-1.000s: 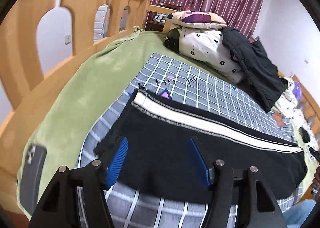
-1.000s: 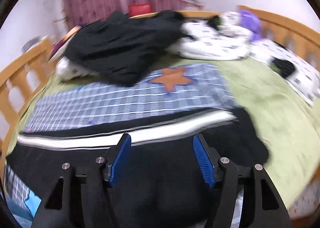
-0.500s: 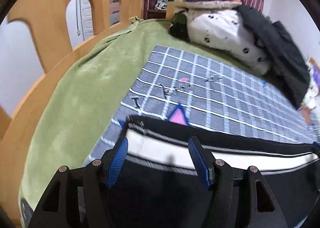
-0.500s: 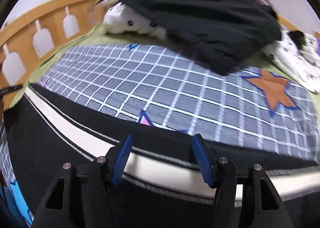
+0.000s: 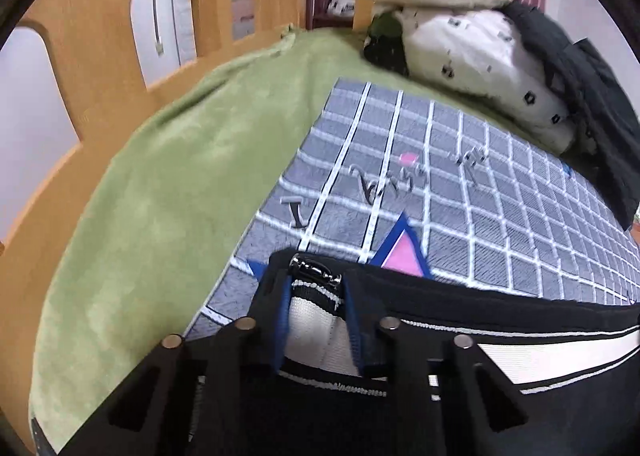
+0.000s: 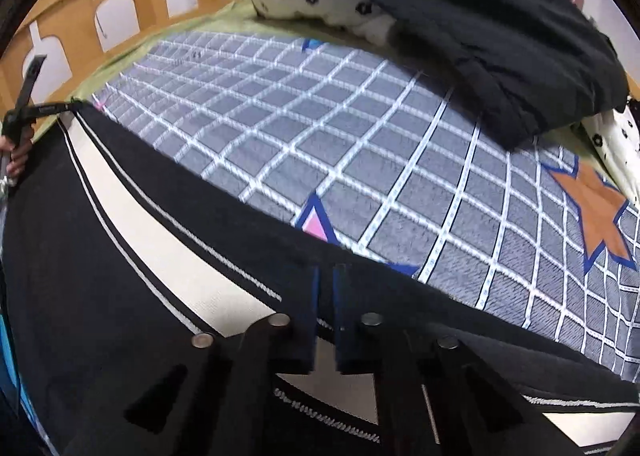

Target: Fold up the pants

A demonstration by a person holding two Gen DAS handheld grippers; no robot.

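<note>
Black pants [image 5: 500,408] with a white side stripe [image 6: 140,216] lie flat across a grey checked blanket [image 5: 460,184] on the bed. My left gripper [image 5: 316,288] is shut on the pants' far corner, bunching the white stripe between its blue pads [image 5: 283,320]. My right gripper [image 6: 326,276] is shut on the far edge of the pants [image 6: 80,296] near the middle of their length. The left gripper also shows at the left edge of the right wrist view [image 6: 24,108], held by a hand.
A green cover [image 5: 160,192] lies under the blanket. A wooden bed rail [image 5: 100,28] runs along the left. A white patterned quilt [image 5: 480,52] and a black garment [image 6: 480,16] are piled at the far side. An orange star [image 6: 596,212] marks the blanket.
Both grippers moved forward to the pants' far edge and closed on the fabric; they were open half a second ago.
</note>
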